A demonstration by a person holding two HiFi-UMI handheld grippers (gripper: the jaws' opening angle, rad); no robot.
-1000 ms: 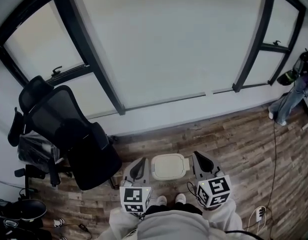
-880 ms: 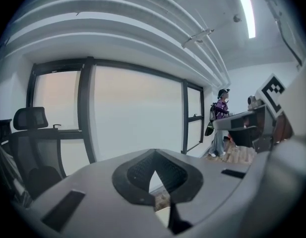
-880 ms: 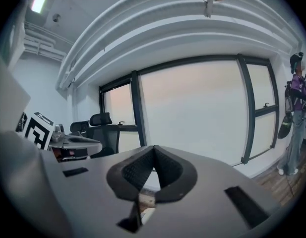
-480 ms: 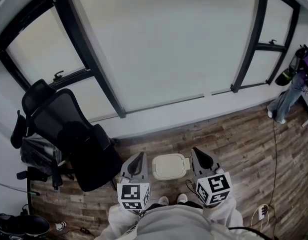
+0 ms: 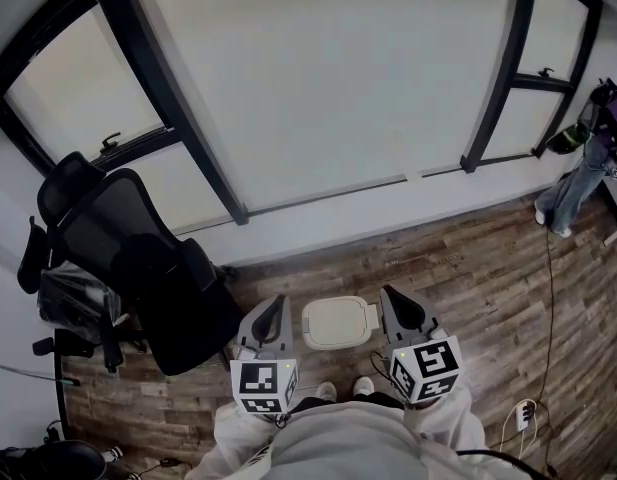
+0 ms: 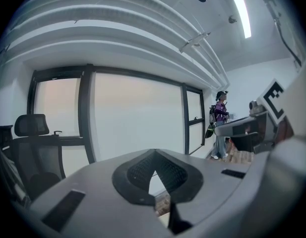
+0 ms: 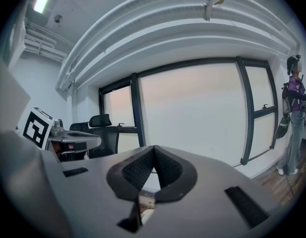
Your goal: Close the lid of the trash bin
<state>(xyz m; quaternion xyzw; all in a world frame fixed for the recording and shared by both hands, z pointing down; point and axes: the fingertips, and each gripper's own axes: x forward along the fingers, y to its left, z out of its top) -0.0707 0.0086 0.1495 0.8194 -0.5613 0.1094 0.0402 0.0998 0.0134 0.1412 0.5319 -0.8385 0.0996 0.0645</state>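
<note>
A small white trash bin (image 5: 337,323) stands on the wooden floor just in front of the person's feet, its pale lid lying flat on top. My left gripper (image 5: 273,318) is held to the bin's left and my right gripper (image 5: 396,308) to its right, both above floor level and apart from the bin. Both sets of jaws are shut with nothing between them. In the left gripper view the left gripper (image 6: 153,163) points at the window wall, and in the right gripper view so does the right gripper (image 7: 153,158). The bin is hidden behind the jaws in both.
A black office chair (image 5: 138,268) stands close on the left, with dark gear on the floor beside it. A large window wall (image 5: 318,98) runs behind the bin. A person (image 5: 578,183) stands at the far right. A cable and power strip (image 5: 523,418) lie on the floor at lower right.
The head view has shifted slightly, so the bin and both grippers sit a little higher in the frame. Both grippers keep their places either side of the bin.
</note>
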